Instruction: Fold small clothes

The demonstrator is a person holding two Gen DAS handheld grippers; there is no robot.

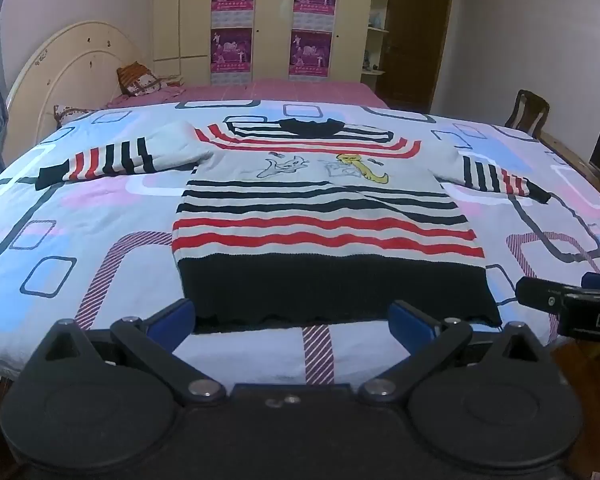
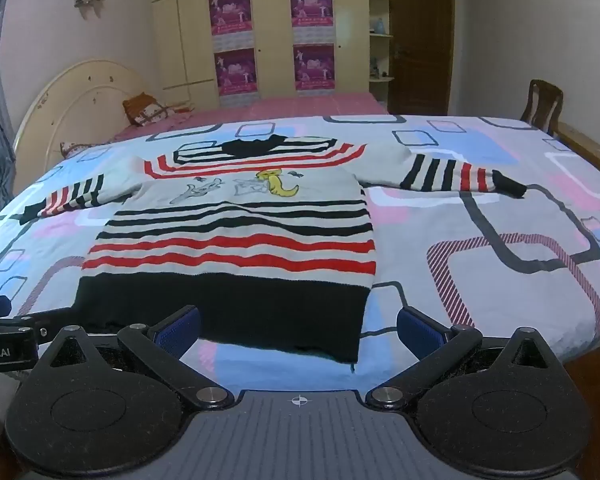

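Observation:
A small striped sweater (image 1: 320,216) (image 2: 236,236) lies flat and face up on the patterned bedspread (image 1: 84,232) (image 2: 480,248), both sleeves spread out sideways. It is grey with red and black stripes, a black hem band and a cartoon print on the chest. My left gripper (image 1: 292,316) hovers open just short of the black hem, nothing between its blue pads (image 1: 176,314). My right gripper (image 2: 298,326) is also open, near the hem's right corner, with nothing held. The right gripper's tip (image 1: 540,296) shows at the right edge of the left wrist view.
The bed's near edge runs just under both grippers. A cream headboard (image 1: 68,76) and pillows (image 1: 140,80) stand at the far left, a wardrobe with posters (image 1: 272,20) behind, a wooden chair (image 2: 544,106) and a dark door (image 2: 420,36) at the right.

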